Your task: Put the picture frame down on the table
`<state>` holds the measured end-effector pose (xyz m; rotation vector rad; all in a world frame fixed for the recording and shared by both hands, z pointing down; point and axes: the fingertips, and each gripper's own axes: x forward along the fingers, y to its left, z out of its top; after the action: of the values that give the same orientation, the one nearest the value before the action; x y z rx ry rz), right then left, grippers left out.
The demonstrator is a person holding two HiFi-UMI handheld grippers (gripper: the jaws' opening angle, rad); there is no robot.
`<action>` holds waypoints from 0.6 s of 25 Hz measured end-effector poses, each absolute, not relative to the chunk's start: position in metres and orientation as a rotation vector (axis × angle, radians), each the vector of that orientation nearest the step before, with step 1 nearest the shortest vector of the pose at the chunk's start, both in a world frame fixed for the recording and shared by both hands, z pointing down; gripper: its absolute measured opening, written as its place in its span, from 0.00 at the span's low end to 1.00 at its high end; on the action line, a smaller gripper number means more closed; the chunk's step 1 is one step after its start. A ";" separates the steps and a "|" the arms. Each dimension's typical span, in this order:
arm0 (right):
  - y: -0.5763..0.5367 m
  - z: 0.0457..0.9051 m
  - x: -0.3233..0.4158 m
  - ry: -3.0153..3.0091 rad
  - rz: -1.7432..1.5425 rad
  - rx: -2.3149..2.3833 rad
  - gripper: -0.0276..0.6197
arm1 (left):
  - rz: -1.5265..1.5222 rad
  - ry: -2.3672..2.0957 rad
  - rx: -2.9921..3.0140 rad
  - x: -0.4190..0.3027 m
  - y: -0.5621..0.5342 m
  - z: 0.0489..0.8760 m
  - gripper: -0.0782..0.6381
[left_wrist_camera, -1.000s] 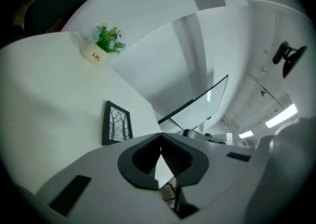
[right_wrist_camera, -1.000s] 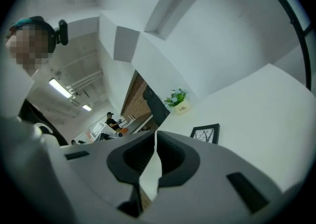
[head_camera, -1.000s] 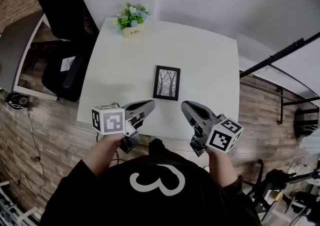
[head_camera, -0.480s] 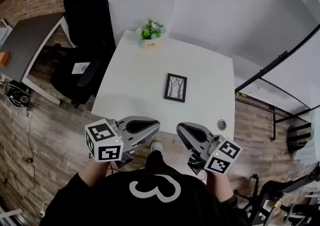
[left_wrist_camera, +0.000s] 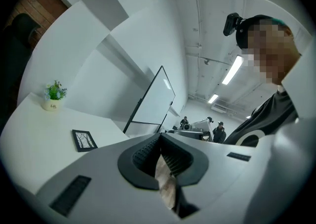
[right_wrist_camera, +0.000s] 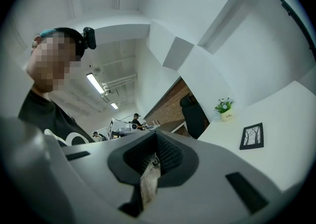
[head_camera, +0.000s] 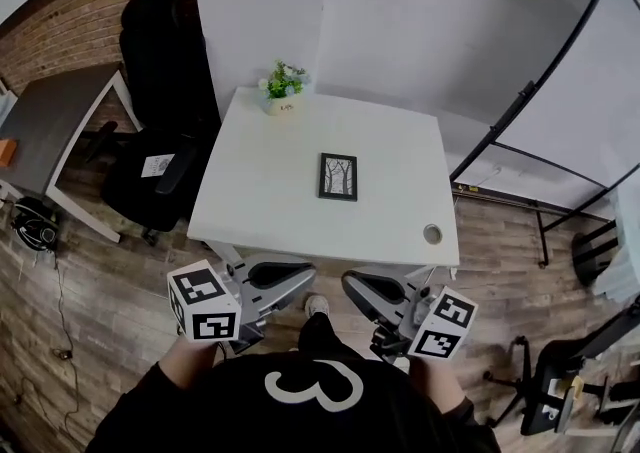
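I've stepped back from the counter (head_camera: 262, 203), left tongs (head_camera: 303, 270) and right tongs (head_camera: 352, 286) both closed on nothing, leaving the picture frame (head_camera: 338, 177) lying flat there, so the job looks done.

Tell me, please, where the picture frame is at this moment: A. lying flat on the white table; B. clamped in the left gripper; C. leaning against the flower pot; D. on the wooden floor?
A: the picture frame lies flat near the middle of the white table, with nothing touching it.
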<state>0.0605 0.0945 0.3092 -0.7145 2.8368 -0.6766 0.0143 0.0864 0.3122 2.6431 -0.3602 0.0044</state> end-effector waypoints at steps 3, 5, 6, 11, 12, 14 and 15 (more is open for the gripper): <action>0.110 0.306 0.065 2.819 -0.653 -0.712 0.08 | 0.012 -0.339 2.664 0.021 0.101 0.311 0.13; 0.115 0.306 0.067 2.814 -0.642 -0.727 0.08 | 0.015 -0.327 2.671 0.024 0.107 0.310 0.13; 0.117 0.306 0.067 2.812 -0.638 -0.738 0.08 | 0.014 -0.321 2.671 0.024 0.109 0.309 0.13; 0.130 0.306 0.072 2.804 -0.635 -0.769 0.08 | -0.007 -0.328 2.663 0.026 0.120 0.307 0.13; 0.131 0.307 0.072 2.805 -0.632 -0.772 0.08 | -0.011 -0.333 2.665 0.026 0.120 0.307 0.13; 0.134 0.307 0.072 2.808 -0.626 -0.775 0.08 | -0.004 -0.334 2.671 0.028 0.123 0.307 0.13; 0.135 0.306 0.073 2.808 -0.622 -0.776 0.08 | 0.001 -0.331 2.676 0.029 0.124 0.306 0.13</action>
<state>0.0727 0.1351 0.3061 -0.7758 2.8084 -0.6221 0.0293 0.1243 0.3064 2.6756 -0.3312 0.0013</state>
